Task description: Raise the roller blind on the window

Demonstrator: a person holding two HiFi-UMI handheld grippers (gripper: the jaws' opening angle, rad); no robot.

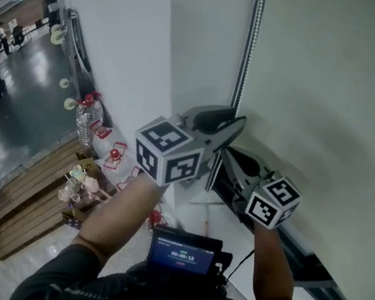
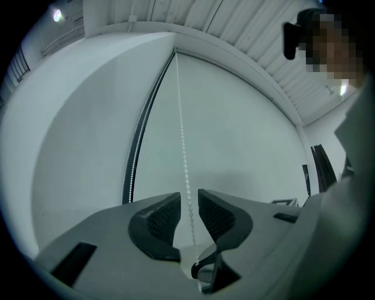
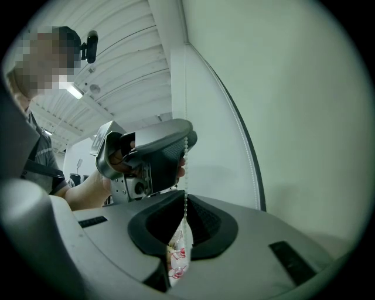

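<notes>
The roller blind [image 1: 321, 96] hangs drawn over the window, a pale sheet filling the right of the head view, with the white wall [image 1: 135, 33] to its left. That view shows both tools at the blind's left edge, the left tool [image 1: 237, 122] above the right tool [image 1: 227, 153], each with its marker cube toward the camera. It cannot show how the jaws stand.

The left gripper view settles its own. The left tool [image 2: 188, 196] has its jaws spread a little. The bead chain [image 2: 183, 135] runs straight up between the ribbed pads [image 2: 164, 214] without being pressed by either. A second strand [image 2: 136, 158] lies along the dark edge strip to the left.

The right gripper view shows what the others do not. The right tool [image 3: 184, 206] has its jaws pressed together, pinching the bead chain [image 3: 186, 88], which stands taut and upright out of the pinch. Higher on the same strand sits the left tool [image 3: 179, 146], the chain passing its jaw tips.

Only the head view takes in the floor below. A wooden pallet [image 1: 26, 202] lies there, with a plastic bottle [image 1: 84, 120] beyond it. A small screen [image 1: 182, 253] is at the person's chest.
</notes>
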